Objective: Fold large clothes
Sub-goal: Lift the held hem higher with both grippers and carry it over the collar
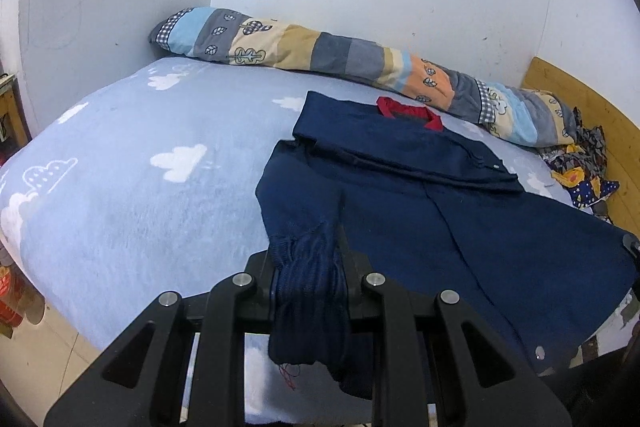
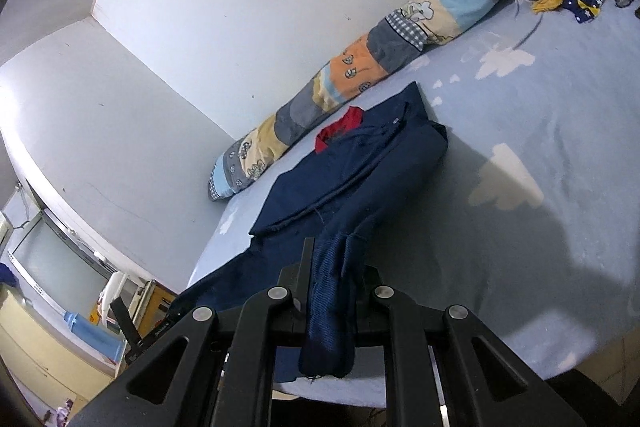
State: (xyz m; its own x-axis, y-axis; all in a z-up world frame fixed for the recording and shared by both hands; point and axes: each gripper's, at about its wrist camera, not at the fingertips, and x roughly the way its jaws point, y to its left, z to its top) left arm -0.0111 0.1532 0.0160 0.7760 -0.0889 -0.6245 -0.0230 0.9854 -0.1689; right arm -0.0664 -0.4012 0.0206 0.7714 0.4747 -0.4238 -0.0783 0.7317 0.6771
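Note:
A navy blue sweater with a red collar lies spread on the bed, sleeves folded across its chest. It also shows in the right wrist view. My left gripper is shut on the sweater's ribbed hem at its near left corner. My right gripper is shut on the hem at the other near corner. Both pinched corners are lifted a little off the bed and bunched hem hangs between the fingers.
The bed has a light blue cloud-print sheet. A long patchwork rolled quilt lies along the white wall behind the sweater. A crumpled patterned cloth lies by the wooden headboard. The floor and furniture lie beyond the bed edge.

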